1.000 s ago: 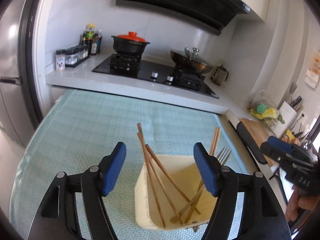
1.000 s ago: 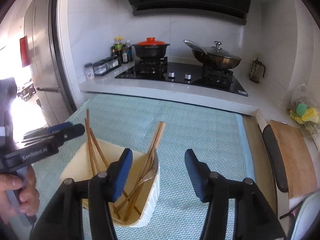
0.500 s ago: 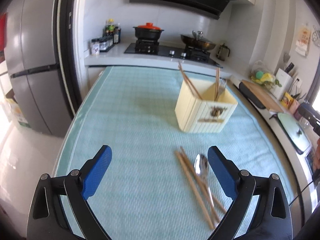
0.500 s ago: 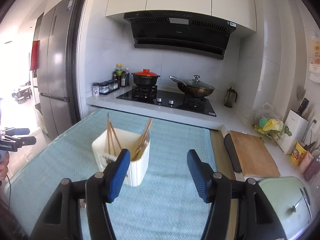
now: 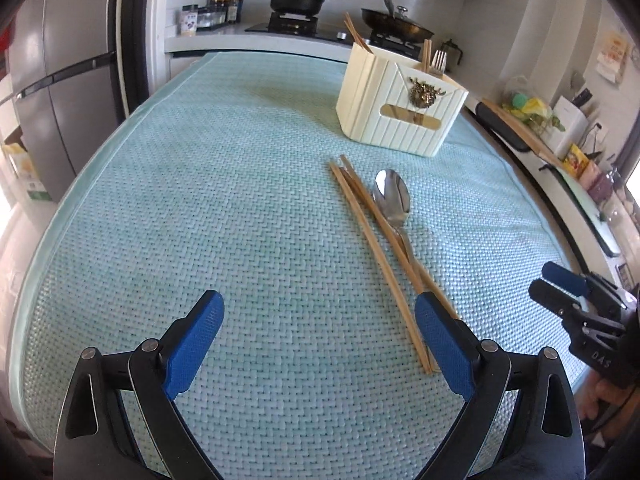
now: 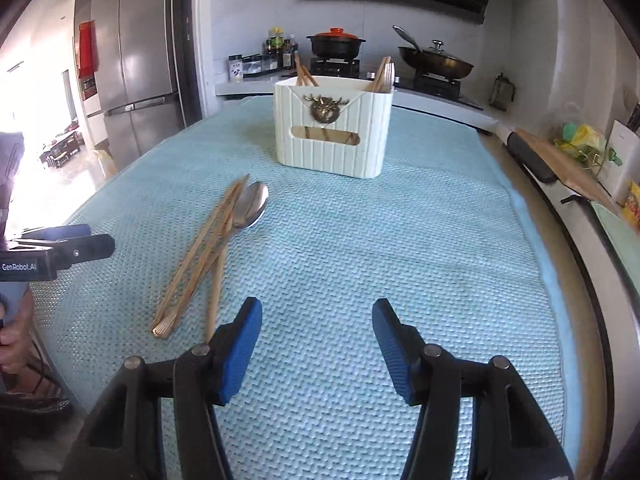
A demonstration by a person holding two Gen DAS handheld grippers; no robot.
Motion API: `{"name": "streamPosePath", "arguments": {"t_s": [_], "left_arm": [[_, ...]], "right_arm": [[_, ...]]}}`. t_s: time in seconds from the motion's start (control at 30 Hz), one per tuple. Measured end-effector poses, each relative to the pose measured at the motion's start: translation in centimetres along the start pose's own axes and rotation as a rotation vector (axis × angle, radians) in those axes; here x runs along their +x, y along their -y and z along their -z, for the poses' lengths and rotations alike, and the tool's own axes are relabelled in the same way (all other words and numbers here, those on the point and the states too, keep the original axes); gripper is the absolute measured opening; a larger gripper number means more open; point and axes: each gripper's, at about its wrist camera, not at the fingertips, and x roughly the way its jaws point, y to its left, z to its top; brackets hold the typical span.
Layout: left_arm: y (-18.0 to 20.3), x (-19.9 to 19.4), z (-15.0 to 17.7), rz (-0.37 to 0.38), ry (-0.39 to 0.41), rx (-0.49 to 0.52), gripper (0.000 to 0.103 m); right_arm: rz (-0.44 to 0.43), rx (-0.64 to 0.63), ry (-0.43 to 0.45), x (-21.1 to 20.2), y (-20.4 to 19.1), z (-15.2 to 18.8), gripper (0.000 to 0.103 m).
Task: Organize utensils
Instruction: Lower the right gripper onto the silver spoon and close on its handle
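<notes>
Down on the desk [image 5: 200,200], over its pale-green woven mat, the left tongs [image 5: 318,338] hang with blue pads spread wide and nothing between them — the right tongs [image 6: 317,342] likewise gape empty above bare mat. A bundle of wooden chopsticks [image 5: 376,256] lies flat just ahead of the left tongs' right-hand pad, its long axis running from that pad away toward the cream utensil holder [image 5: 400,112]. Touching the bundle on its right side lies a steel spoon [image 5: 392,200], bowl toward the holder, handle back along the sticks; in the right wrist view the same chopsticks [image 6: 204,256] and spoon [image 6: 251,204] sit left of the right tongs, angled up toward the holder [image 6: 332,136]. That holder stands upright farther along the mat, well apart from both tongs, with more chopsticks and a fork [image 5: 439,60] poking out of its top
</notes>
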Motion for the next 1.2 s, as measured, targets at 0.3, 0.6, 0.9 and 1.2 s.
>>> {"name": "streamPosePath", "arguments": {"t_s": [0.3, 0.6, 0.9, 1.2], "left_arm": [[1.7, 3.2, -2.2, -0.015, -0.016, 0.031, 0.097], [3.2, 7.4, -4.0, -0.103, -0.043, 0.102, 0.097], [3.2, 9.4, -2.9, -0.197, -0.097, 0.167, 0.097], [-1.1, 7.6, -1.8, -0.198, -0.101, 0.071, 0.097]], "right_arm": [[-0.07, 0.05, -0.024, 2.4, -0.6, -1.7, 0.033], [-0.051, 0.043, -0.037, 3.0, -0.5, -2.1, 0.033], [-0.116, 0.028, -0.08, 5.2, -1.8, -2.9, 0.033], [-0.264, 0.057, -0.182, 11.8, -4.3, -5.3, 0.016]]}}
